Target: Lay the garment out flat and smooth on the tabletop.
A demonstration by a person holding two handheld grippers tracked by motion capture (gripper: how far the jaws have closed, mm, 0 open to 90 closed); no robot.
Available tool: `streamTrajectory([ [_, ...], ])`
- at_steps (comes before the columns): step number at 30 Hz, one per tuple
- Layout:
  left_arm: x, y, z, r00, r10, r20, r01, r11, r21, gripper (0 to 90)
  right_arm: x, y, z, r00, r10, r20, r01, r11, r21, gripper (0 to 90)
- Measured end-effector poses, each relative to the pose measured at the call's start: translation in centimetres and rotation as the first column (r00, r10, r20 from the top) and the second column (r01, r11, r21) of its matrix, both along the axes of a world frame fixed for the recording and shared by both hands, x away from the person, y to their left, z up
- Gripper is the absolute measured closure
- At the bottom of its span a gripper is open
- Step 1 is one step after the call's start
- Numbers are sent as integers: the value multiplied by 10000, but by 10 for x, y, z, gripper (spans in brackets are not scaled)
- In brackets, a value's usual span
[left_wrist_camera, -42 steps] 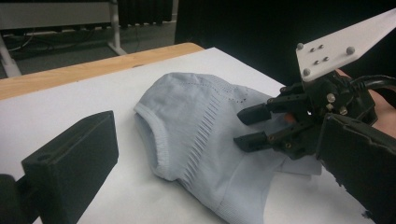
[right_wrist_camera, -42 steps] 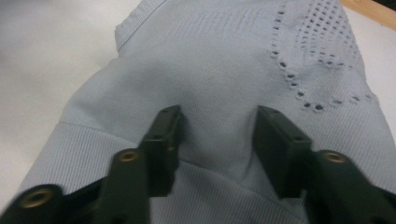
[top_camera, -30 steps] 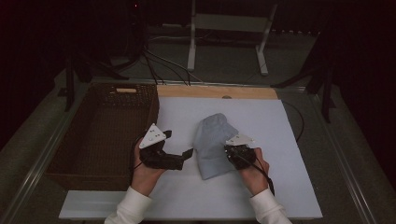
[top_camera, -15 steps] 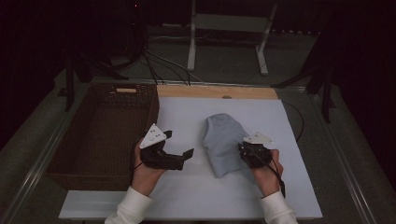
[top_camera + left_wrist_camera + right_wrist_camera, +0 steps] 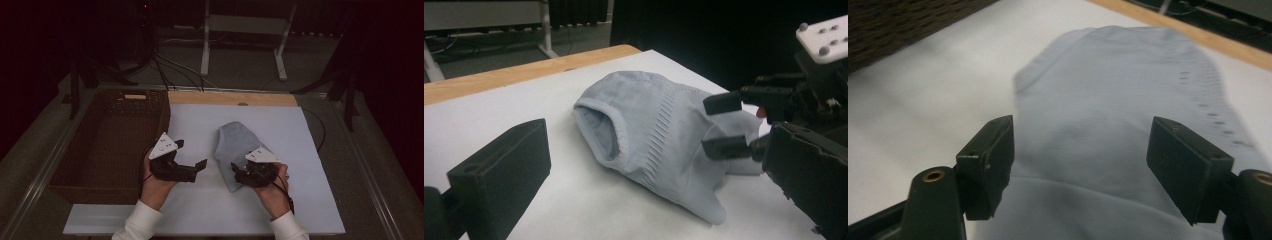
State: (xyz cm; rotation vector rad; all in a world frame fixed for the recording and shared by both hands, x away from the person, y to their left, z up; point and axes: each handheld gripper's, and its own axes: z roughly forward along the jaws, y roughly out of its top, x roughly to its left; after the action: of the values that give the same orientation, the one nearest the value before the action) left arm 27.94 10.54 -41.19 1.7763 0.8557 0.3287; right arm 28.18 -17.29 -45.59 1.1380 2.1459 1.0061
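A pale grey folded garment lies on the white table sheet. In the left gripper view the garment shows an open hem on its left side. My right gripper sits at the garment's near end, and its jaws have just been opening. They stand open over the grey cloth in the right gripper view, with fabric below and between them and not pinched. My left gripper hovers open just left of the garment, pointing at it. The right gripper's fingers show there too.
A dark wicker basket stands along the left side of the sheet, close to my left hand. A wooden strip edges the table's far side. Stands and cables sit on the floor beyond it.
My right gripper drew to the right, then came back left onto the garment's near end, and its jaws went from shut to open. The left hand has kept still.
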Motion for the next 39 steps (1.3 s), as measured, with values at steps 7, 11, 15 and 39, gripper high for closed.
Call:
streamTrajectory([
  [7, -1, 0, 1, 10000, -40, 73, 40, 10000, -1, 1, -4, 18, -8, 9983, 543, -234, -547, 9983, -179, 233],
  [11, -1, 0, 1, 10000, -34, 25, 34, 10000, 2, 1, -5, 26, -13, 9960, 803, -394, -814, 9963, -286, 203],
  [15, -1, 0, 1, 10000, -40, 55, 40, 10000, -12, 1, -4, 30, -21, 9944, 785, -703, -818, 9956, -449, 163],
  [39, 0, -1, 0, 10000, -72, 36, 72, 10000, -10, 0, -1, 27, -34, 9804, 571, -1886, -791, 9906, -1112, 853],
])
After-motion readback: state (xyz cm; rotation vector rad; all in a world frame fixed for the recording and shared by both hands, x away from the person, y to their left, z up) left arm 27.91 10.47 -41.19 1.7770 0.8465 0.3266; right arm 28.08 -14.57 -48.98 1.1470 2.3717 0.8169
